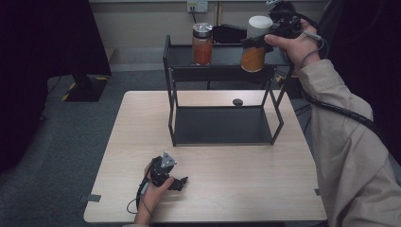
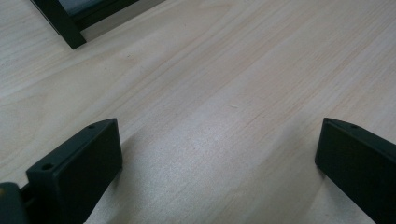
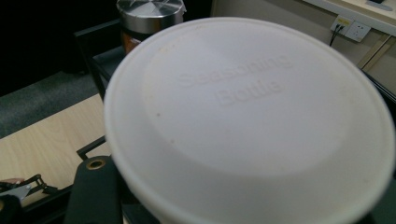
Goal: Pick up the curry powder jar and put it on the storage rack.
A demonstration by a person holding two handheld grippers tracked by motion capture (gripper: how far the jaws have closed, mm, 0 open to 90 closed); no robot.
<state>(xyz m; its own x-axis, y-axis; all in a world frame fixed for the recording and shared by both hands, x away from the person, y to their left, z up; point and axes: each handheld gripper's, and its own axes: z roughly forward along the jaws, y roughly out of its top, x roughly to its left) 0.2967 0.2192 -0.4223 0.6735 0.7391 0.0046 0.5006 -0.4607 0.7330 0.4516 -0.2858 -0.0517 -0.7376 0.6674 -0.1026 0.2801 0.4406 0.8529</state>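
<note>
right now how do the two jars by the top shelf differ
The white-lidded jar is held in the right gripper, at the shelf's front edge; the silver-lidded jar stands alone on the shelf. The held jar's contents look orange-yellow, the other's redder. Both are clear jars of similar size.

jar [image 1: 254, 42]: white lid embossed "Seasoning Bottle", orange contents
pose: upright, clear of the surface
place: above shelf's [image 1: 222, 56] top-right front edge
</note>
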